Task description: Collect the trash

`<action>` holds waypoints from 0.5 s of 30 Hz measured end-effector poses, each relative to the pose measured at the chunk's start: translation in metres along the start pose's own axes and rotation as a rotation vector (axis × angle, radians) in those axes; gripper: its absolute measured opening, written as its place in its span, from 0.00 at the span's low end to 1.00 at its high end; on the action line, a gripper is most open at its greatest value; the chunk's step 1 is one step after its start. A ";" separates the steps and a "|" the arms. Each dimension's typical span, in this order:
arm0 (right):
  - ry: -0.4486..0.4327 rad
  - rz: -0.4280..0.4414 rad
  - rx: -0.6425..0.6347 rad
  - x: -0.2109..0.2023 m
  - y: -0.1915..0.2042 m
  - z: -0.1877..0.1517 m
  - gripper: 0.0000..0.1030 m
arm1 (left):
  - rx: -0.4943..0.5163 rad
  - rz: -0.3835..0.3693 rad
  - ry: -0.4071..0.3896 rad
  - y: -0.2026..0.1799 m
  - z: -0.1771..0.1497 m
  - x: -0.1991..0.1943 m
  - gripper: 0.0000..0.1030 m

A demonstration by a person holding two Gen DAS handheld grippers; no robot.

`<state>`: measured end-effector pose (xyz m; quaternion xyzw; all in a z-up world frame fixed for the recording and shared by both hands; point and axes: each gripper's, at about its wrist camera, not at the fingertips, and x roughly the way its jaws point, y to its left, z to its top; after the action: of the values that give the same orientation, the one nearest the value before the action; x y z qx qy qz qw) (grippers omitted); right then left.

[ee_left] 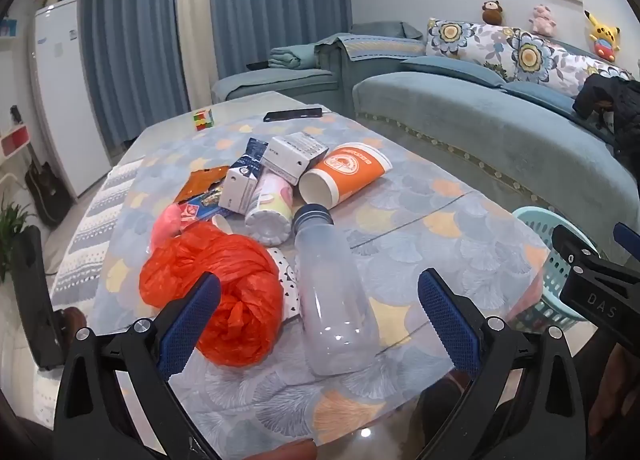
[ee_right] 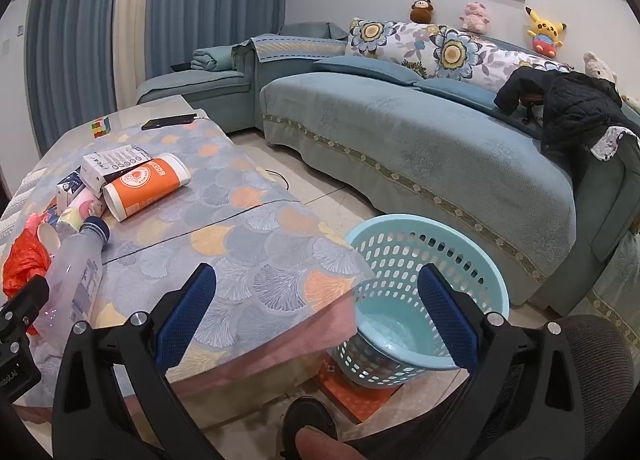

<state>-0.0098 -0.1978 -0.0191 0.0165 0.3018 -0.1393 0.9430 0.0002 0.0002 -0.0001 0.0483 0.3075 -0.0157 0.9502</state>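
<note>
From the left wrist view, the left tongs (ee_left: pixel 318 318) are spread wide and empty, poised over the near end of the tabletop (ee_left: pixel 420 228). The clear plastic bottle (ee_left: pixel 334 300) lies on its side between their two pads, blue cap pointing away, so it looks like the likeliest first pick. Just left of the bottle sits a crumpled red plastic bag (ee_left: pixel 218 292), close enough that the left pad may snag it. Beyond the bottle's cap the rest of the litter is heaped: a tipped orange paper cup (ee_left: pixel 344 176), a white pastel cup (ee_left: pixel 270 206), small white cartons (ee_left: pixel 294 156) and snack wrappers (ee_left: pixel 200 188). Far beyond the bottle lie a puzzle cube (ee_left: pixel 203 120) and a phone (ee_left: pixel 293 114), probably not trash.

From the right wrist view, the right tongs (ee_right: pixel 316 312) are likewise spread and hold nothing, aimed past the tabletop's (ee_right: pixel 240 228) corner. The light-blue basket (ee_right: pixel 416 292) stands on the floor right of the bottle (ee_right: pixel 74 272), off the tabletop's edge, apparently empty and placed to receive drops. The sofa (ee_right: pixel 420 132) lies behind the basket.
</note>
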 end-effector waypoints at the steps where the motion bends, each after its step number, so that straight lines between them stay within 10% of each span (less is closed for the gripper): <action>1: -0.005 0.001 0.002 0.000 0.000 0.000 0.93 | 0.005 0.002 0.001 0.000 0.000 0.000 0.93; 15: 0.003 0.006 0.006 0.001 0.001 -0.001 0.93 | -0.008 -0.004 0.013 -0.003 -0.003 -0.003 0.93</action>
<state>-0.0096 -0.1970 -0.0207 0.0204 0.3027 -0.1373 0.9429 -0.0042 -0.0025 -0.0010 0.0438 0.3136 -0.0161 0.9484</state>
